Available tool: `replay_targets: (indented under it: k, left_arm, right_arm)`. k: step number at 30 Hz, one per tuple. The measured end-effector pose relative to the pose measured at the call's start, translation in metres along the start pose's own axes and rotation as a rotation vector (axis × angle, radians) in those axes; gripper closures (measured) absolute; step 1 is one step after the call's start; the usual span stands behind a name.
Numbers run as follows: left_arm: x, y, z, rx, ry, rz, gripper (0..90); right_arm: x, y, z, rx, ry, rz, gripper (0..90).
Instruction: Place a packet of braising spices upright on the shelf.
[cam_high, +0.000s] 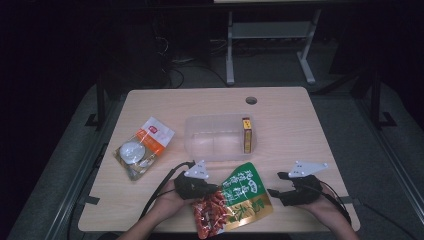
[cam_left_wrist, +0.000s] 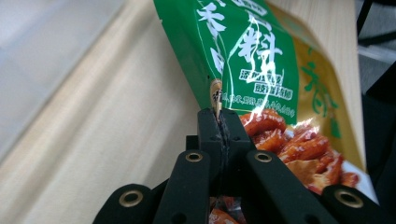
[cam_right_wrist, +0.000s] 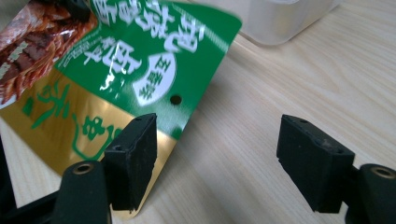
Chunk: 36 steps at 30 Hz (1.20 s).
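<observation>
The left gripper (cam_left_wrist: 218, 122) is clamped tight on the edge of a green and gold snack bag (cam_left_wrist: 261, 70); in the left gripper view its two black jaws meet with the bag's thin rim pinched upright between them. From the high view, that gripper (cam_high: 214, 189) sits at the bag's left side, near the front edge of the table (cam_high: 300, 130). The bag (cam_high: 235, 202) lies between the two hands, its red end toward the person and its green end pointing at a clear plastic box (cam_high: 215, 137).

The right gripper (cam_right_wrist: 219, 154) stands wide open with nothing between its jaws. Its one jaw sits just over the gold edge of the bag (cam_right_wrist: 121, 60), the other over bare wood.

Behind the bag, the clear box holds a small yellow packet (cam_high: 246, 135) standing against its right wall. Well to the left lies a white and orange pouch (cam_high: 142, 147).
</observation>
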<state>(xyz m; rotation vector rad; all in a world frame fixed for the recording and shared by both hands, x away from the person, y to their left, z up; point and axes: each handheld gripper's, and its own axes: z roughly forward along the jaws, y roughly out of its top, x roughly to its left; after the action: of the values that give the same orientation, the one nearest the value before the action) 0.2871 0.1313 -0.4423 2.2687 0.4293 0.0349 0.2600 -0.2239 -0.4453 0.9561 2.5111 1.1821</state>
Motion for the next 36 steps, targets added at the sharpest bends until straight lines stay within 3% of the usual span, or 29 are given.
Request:
replay_targets:
  k: [9, 12, 17, 24, 28, 36]
  left_arm:
    - [0.014, -0.002, -0.038, -0.146, 0.043, -0.061, 89.7]
    - [0.016, -0.001, -0.051, -0.198, 0.066, -0.061, 89.7]
    - [0.017, 0.003, -0.067, -0.281, 0.104, -0.073, 89.7]
    - [0.018, 0.004, -0.075, -0.331, 0.117, -0.091, 89.7]
    - [0.018, 0.005, -0.082, -0.372, 0.135, -0.101, 89.7]
    - [0.022, 0.001, -0.09, -0.426, 0.159, -0.131, 89.7]
  right_arm:
    - [0.002, 0.001, -0.001, -0.017, 0.04, -0.008, 27.9]
    - [0.004, 0.003, 0.0, -0.017, 0.057, -0.01, 27.7]
    - [0.01, 0.008, 0.001, -0.031, 0.118, 0.016, 26.0]
    - [0.02, 0.029, 0.017, -0.086, 0.215, 0.033, 23.2]
    - [0.025, 0.045, 0.032, -0.113, 0.258, 0.014, 24.0]
    - [0.032, 0.076, 0.049, -0.197, 0.317, 0.015, 33.4]
